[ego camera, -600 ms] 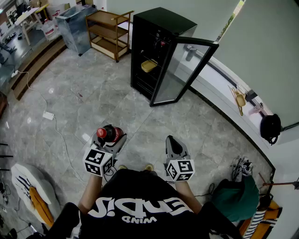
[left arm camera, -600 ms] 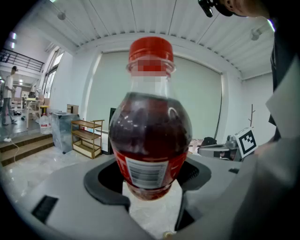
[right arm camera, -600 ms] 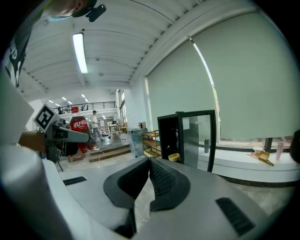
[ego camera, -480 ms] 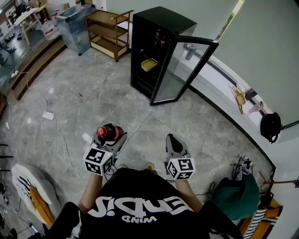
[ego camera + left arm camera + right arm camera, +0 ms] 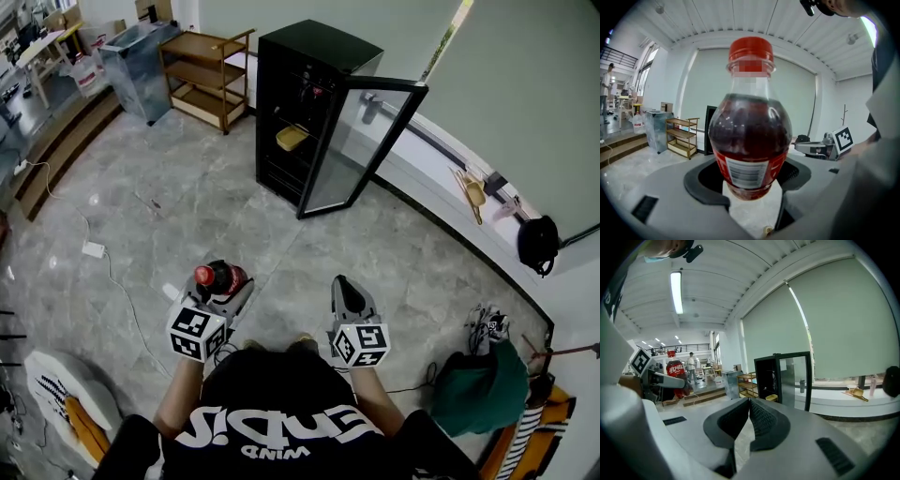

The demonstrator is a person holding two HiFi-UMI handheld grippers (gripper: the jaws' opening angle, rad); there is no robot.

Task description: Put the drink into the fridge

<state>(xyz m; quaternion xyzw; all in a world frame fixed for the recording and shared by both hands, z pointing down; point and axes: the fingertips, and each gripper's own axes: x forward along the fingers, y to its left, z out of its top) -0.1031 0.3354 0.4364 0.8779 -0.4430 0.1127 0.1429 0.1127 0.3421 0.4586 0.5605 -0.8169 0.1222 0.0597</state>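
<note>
The drink bottle is of clear plastic, is filled with dark red-brown liquid, and is fitted with a red cap and a red label carrying a barcode. It is gripped at its lower body between the widely spread jaws of the left gripper. Its long axis is held upright, cap uppermost. It is held well apart from the fridge, facing the open door. The jaws of the right gripper are pressed together on nothing.

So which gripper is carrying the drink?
The left gripper: its jaws grip the red-capped bottle. The right gripper is empty, its jaws closed together.
</note>
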